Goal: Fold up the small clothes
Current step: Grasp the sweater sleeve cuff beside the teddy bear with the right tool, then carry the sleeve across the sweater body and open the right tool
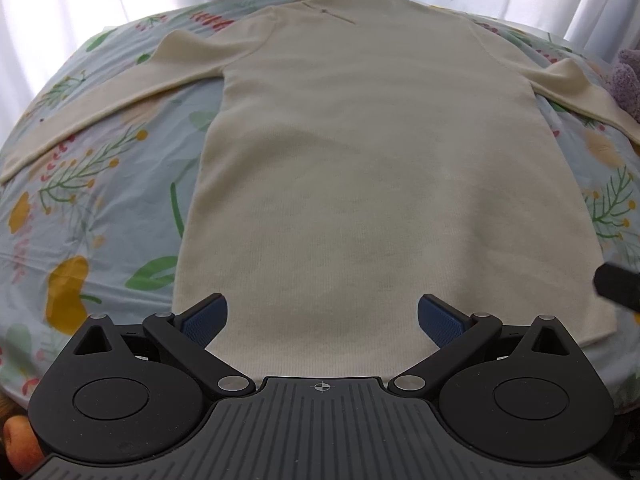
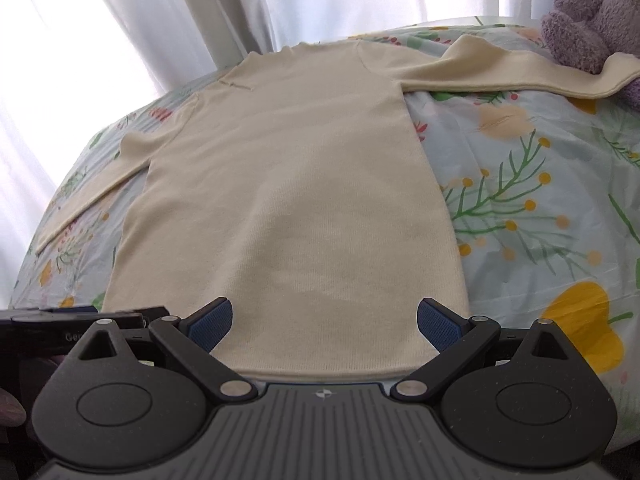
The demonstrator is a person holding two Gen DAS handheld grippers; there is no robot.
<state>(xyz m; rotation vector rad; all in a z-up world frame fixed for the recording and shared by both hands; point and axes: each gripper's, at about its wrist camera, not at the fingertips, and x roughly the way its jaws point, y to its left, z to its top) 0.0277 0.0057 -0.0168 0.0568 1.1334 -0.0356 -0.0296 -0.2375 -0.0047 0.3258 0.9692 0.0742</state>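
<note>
cream sweater [image 1: 360,160] lies flat on floral bedsheet [image 1: 100,208], sleeves spread, collar toward curtains [image 2: 200,8] | left gripper [image 1: 322,322] jaws wide apart, empty, over hem | right gripper [image 2: 324,322] likewise wide, empty, at hem | purple plush toy [image 2: 592,28] touches right sleeve end

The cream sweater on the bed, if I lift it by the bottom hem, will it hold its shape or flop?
The sweater looks like soft knit lying limp on the bedsheet, so it would probably droop and drape. Its sleeve is spread sideways and would likely dangle. The fuzzy knit probably grips the sheet, so pushing it may bunch it.
</note>
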